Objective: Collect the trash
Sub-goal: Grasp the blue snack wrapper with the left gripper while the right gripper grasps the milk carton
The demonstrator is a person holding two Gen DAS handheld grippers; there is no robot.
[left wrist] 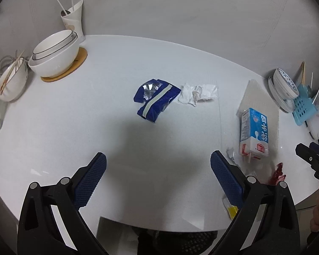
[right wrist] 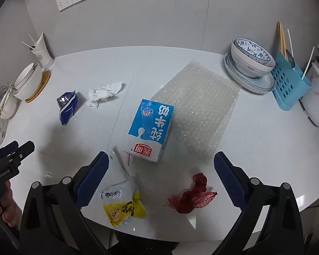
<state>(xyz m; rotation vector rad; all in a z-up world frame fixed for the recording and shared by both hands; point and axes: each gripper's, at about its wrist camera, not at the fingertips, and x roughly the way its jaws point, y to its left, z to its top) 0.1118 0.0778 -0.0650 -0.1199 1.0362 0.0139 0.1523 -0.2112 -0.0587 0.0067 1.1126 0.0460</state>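
Observation:
Trash lies on a white table (left wrist: 74,110). A blue snack wrapper (left wrist: 156,99) and a crumpled white tissue (left wrist: 198,94) lie mid-table, ahead of my open, empty left gripper (left wrist: 158,165). A blue-and-white milk carton (right wrist: 149,130) lies on its side just ahead of my open, empty right gripper (right wrist: 161,166); it also shows in the left wrist view (left wrist: 254,135). A yellow-and-white sachet (right wrist: 122,205) and a red mesh net (right wrist: 193,195) lie between the right fingers. A sheet of bubble wrap (right wrist: 199,106) lies behind the carton.
Stacked white bowls (left wrist: 55,53) on a cork mat, a bowl with chopsticks (left wrist: 11,80) and a paper cup (left wrist: 73,21) stand at the left. Patterned bowls (right wrist: 251,62) on a plate and a blue utensil rack (right wrist: 289,85) stand at the right. A dark bin (left wrist: 187,241) sits below the table's near edge.

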